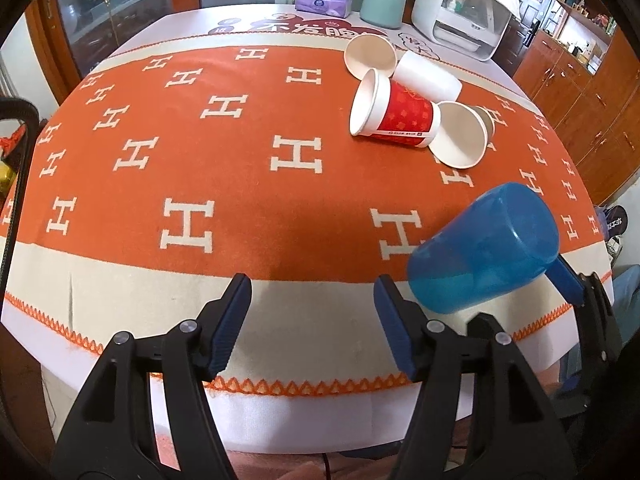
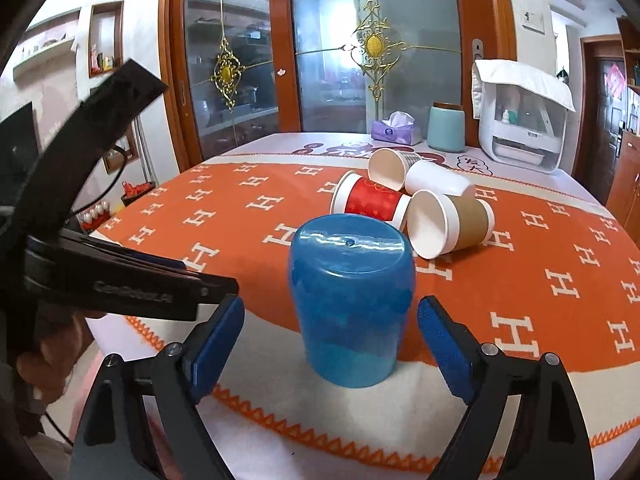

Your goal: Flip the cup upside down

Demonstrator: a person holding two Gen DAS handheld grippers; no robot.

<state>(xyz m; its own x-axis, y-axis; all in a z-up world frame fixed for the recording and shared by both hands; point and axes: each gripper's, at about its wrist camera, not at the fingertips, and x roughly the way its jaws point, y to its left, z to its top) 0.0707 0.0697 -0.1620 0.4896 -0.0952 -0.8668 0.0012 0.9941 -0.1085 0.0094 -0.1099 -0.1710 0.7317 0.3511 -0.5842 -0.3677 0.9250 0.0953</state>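
Note:
A translucent blue plastic cup (image 2: 351,300) stands upside down, base up, on the cream border of the orange cloth near the table's front edge. My right gripper (image 2: 331,340) is open, one blue pad on each side of the cup, not touching it. In the left wrist view the blue cup (image 1: 486,248) is at the right, with the right gripper's fingers (image 1: 570,284) beside it. My left gripper (image 1: 312,320) is open and empty, over the front edge to the left of the cup.
Several paper cups lie on their sides further back: a red one (image 2: 370,202), a brown one (image 2: 450,222), two white ones (image 2: 438,184). A tissue box (image 2: 394,128), a teal canister (image 2: 446,128) and a white appliance (image 2: 524,132) stand at the table's far edge.

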